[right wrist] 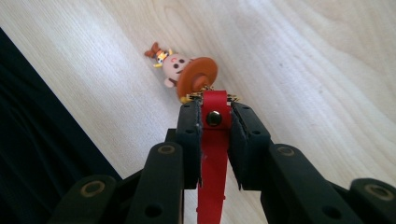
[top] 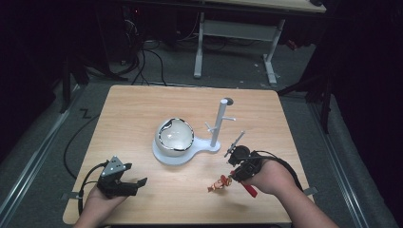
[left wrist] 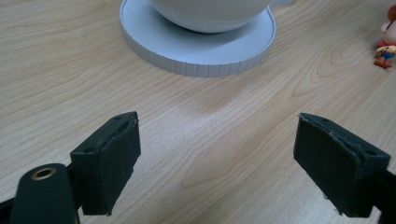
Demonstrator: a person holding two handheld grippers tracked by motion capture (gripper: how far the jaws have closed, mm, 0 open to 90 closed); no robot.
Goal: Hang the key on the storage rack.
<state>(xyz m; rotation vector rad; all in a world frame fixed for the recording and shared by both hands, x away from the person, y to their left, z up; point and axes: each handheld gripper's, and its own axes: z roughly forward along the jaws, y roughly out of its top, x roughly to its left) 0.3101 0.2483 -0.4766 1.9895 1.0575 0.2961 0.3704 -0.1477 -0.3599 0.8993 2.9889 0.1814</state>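
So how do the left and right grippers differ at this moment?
The left gripper has its jaws spread wide and holds nothing; the right gripper is shut on the red strap of a small figure keychain. The left points toward the white round base; the right angles toward the table's near edge. Both are hand-held low over the wooden table.

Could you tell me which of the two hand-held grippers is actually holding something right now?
The right hand-held gripper: its jaws are shut on the figurine keychain's red strap. The left hand-held gripper is open over bare table.
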